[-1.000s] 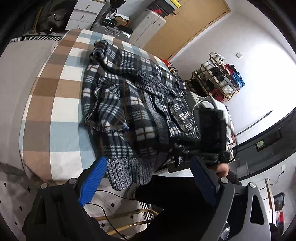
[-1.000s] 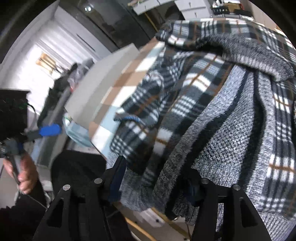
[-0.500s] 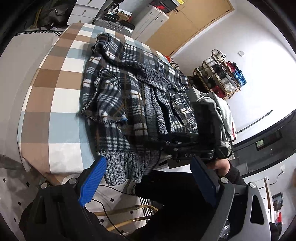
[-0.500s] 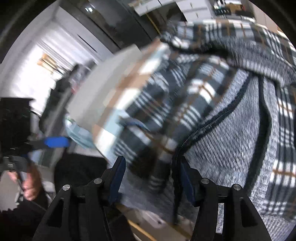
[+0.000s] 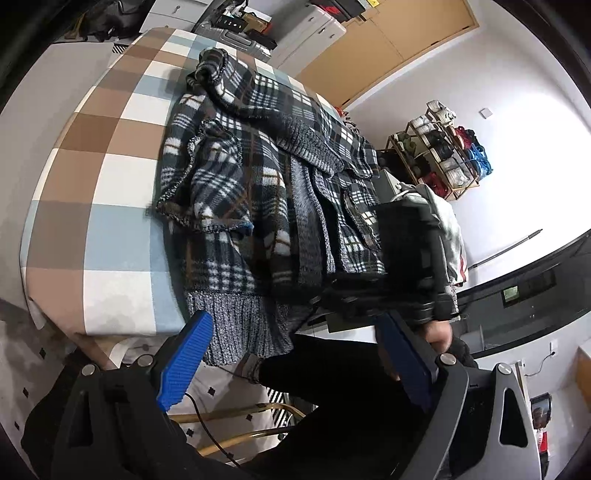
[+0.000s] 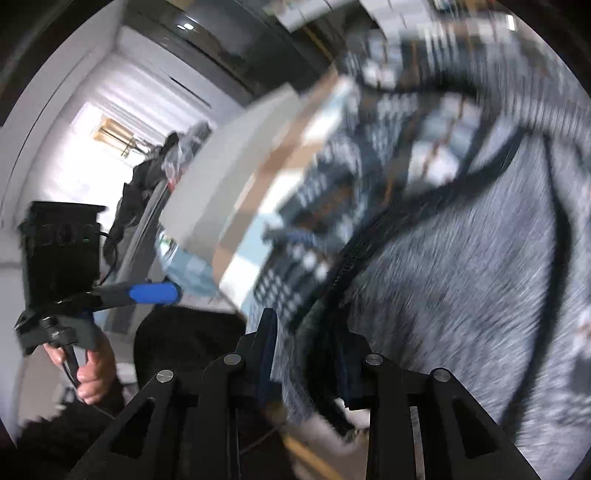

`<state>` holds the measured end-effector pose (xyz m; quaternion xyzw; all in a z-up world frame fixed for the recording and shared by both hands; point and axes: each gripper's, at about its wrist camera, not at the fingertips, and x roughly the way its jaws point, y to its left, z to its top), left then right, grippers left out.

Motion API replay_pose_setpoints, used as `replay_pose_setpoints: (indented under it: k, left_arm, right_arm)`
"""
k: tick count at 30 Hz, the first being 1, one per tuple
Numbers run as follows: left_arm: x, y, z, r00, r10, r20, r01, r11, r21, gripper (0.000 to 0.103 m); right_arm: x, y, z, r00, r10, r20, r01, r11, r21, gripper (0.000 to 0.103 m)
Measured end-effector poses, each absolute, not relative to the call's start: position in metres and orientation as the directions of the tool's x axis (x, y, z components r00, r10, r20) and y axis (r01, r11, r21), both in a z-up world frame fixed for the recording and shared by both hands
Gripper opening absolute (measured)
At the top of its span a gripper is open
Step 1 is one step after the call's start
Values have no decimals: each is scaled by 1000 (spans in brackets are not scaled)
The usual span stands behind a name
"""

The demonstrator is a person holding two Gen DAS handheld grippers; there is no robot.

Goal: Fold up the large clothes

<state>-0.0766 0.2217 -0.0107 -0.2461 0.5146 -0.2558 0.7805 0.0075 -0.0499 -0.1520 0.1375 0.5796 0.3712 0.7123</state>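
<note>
A large plaid jacket with grey knit trim lies crumpled on a checked bed, its hem hanging over the near edge. My left gripper is open and empty, held off the bed below the hem. My right gripper is shut on the jacket's grey knit hem; the view is blurred. The right gripper also shows in the left wrist view at the jacket's right hem. The left gripper shows in the right wrist view.
White cabinets and a suitcase stand beyond the bed. A shoe rack stands by the right wall. A brass chair frame and a cable lie on the floor below my left gripper.
My right gripper has closed its jaws onto the grey knit hem and is moving fast, blurring its view. My left gripper has drawn back a little from the bed.
</note>
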Motion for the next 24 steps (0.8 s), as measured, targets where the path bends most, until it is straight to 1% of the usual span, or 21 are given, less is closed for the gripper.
replay_pose_setpoints:
  k: [1, 3, 4, 5, 9, 11, 13, 16, 17, 19, 21, 22, 24]
  left_arm:
    - [-77, 221, -11, 337, -652, -679, 148, 750, -645, 89]
    - [-78, 219, -11, 333, -647, -686, 151, 755, -639, 89]
    - [-78, 219, -12, 331, -645, -689, 150, 757, -636, 89]
    - [-77, 218, -13, 329, -643, -692, 147, 759, -635, 89]
    - [-75, 220, -14, 331, -643, -691, 134, 757, -640, 89]
    - [-74, 219, -14, 336, -644, -688, 129, 755, -643, 89]
    - [-72, 219, -15, 339, -646, -684, 121, 751, -649, 89]
    - [-70, 216, -20, 332, -639, -694, 113, 758, -643, 89]
    - [-70, 215, -21, 329, -633, -701, 110, 763, -637, 89]
    - [-68, 210, -26, 315, -618, -721, 107, 778, -620, 89]
    - [-65, 208, -30, 304, -601, -739, 100, 792, -603, 89]
    - [-62, 206, -33, 291, -591, -752, 97, 800, -592, 89]
    - [-58, 204, -34, 275, -579, -768, 96, 811, -577, 89]
  right_arm:
    - [7, -48, -156, 48, 675, -736, -367, 698, 616, 25]
    - [1, -49, -156, 88, 674, -734, -380, 704, 601, 20]
    - [-1, -52, -153, 110, 678, -727, -377, 705, 601, 11]
    - [-2, -59, -145, 148, 689, -710, -371, 704, 606, 8]
    - [-11, -93, -105, 278, 732, -623, -354, 681, 641, 8]
    - [-12, -111, -93, 303, 732, -610, -322, 681, 657, 8]
    - [-12, -121, -90, 308, 712, -631, -291, 702, 650, 7]
    - [-11, -134, -110, 254, 646, -720, -210, 763, 611, 7]
    - [-12, -139, -122, 244, 591, -769, -182, 807, 562, 7]
    - [-14, -146, -137, 234, 516, -824, -155, 856, 493, 7]
    - [-13, -152, -152, 189, 529, -827, -114, 848, 517, 8]
    - [-14, -154, -153, 193, 537, -821, -109, 843, 526, 9]
    - [-17, -156, -149, 227, 491, -841, -111, 871, 478, 13]
